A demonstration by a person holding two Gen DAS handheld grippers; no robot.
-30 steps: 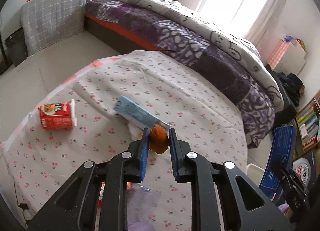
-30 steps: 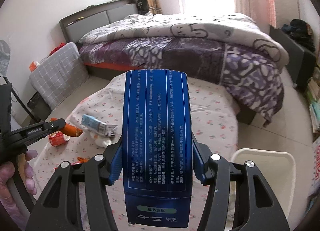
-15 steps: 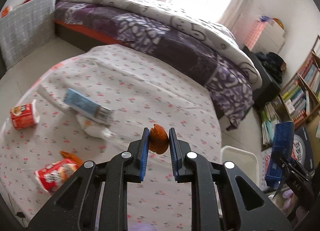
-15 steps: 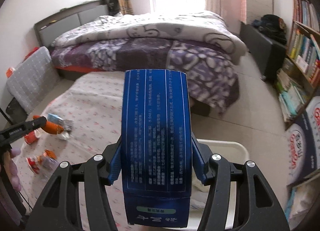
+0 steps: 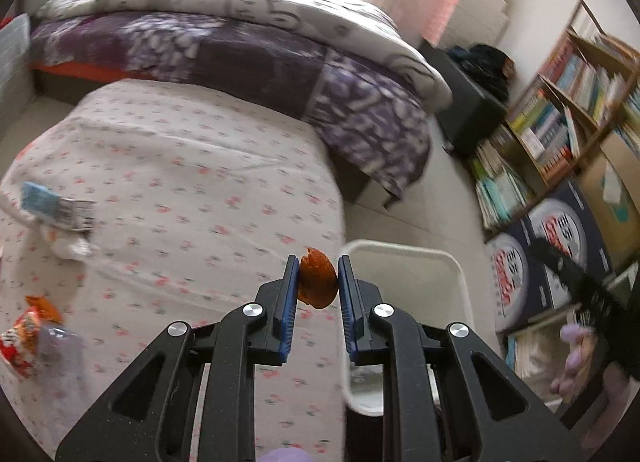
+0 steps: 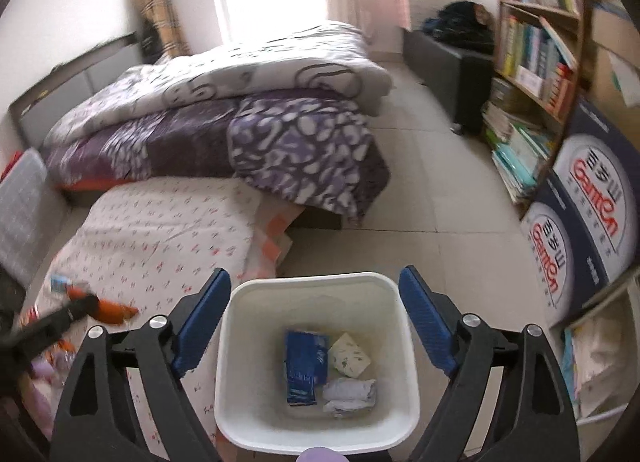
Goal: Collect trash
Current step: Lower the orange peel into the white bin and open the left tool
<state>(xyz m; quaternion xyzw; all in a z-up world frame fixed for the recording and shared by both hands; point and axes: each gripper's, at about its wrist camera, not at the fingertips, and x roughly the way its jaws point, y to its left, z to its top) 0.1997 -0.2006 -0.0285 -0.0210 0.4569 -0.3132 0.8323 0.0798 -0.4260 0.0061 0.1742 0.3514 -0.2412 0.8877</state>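
A: How are the claws seen to stand?

B: The right gripper [image 6: 316, 318] is spread wide with nothing between its blue pads; its jaws have just been opening. Directly below it, the dark blue printed cardboard box [image 6: 306, 366] is seen lying on the bottom of the white square plastic bin [image 6: 236, 342], beside a pale patterned packet [image 6: 352, 356] and a crumpled white tissue [image 6: 350, 390]. The left gripper [image 5: 318, 282] is pinched on a small orange-brown scrap of peel [image 5: 317, 282], held above the edge of the table, just beside the bin's rim.

A: What could go wrong from here?

B: The peel is gripped only at the pad tips, so it could be shaken loose if the hand is swung quickly. If it is let go before the bin's mouth is reached, it would likely be dropped on the cloth or the floor. The two grippers are close together at the bin, so a knock between them, or against the rim, could be caused by a hurried pass.

A: And the surface and room?

B: The round table is covered by a white cloth with small red flowers [image 5: 180, 165]. A light blue wrapper [image 5: 56, 205], a white wad [image 5: 68, 244] and a red snack packet [image 5: 20, 338] are left on it. Beyond are a bed with a purple and white quilt [image 5: 240, 41], pale floor tiles [image 6: 432, 197], a wooden bookshelf [image 6: 536, 41] and stacked dark blue cartons [image 6: 588, 197].
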